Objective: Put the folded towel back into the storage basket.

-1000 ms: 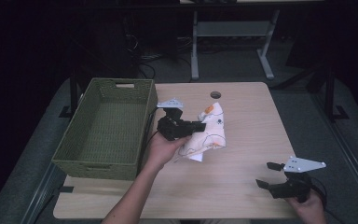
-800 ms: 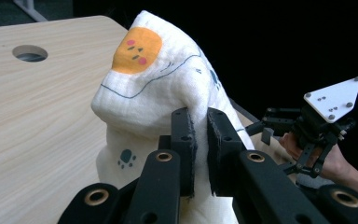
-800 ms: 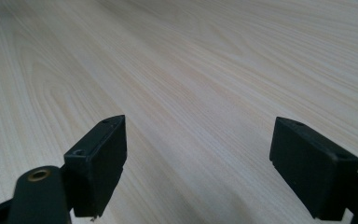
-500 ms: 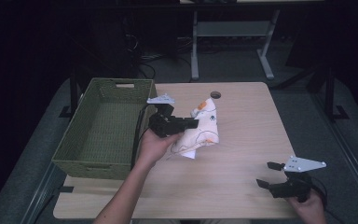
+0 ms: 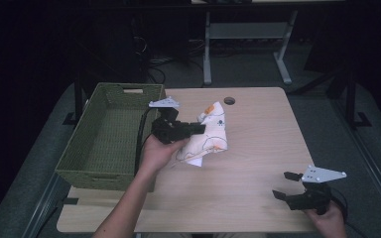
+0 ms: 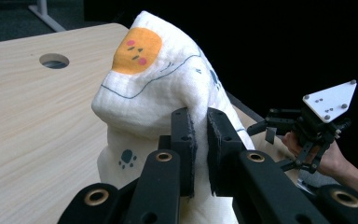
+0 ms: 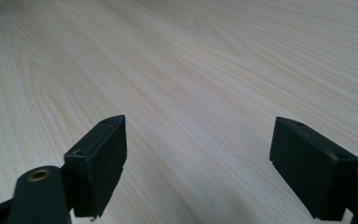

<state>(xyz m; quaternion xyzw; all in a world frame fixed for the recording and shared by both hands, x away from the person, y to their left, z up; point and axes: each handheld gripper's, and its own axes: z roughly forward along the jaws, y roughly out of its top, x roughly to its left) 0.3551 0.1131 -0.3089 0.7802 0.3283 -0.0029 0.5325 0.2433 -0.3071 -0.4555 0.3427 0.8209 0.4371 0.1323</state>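
The room beyond lies nearly black; light falls only on the table (image 5: 258, 148), evenly and without glare. Shadows are soft. Close up, the right claw (image 7: 214, 172) looks slightly blurred, the wood grain sharper.

White cloth (image 6: 158, 93), orange patch; green basket (image 5: 104, 144)

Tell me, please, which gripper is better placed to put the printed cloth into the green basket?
Left, probably: the left gripper is shut on the cloth beside the basket; the right gripper is open, far off.
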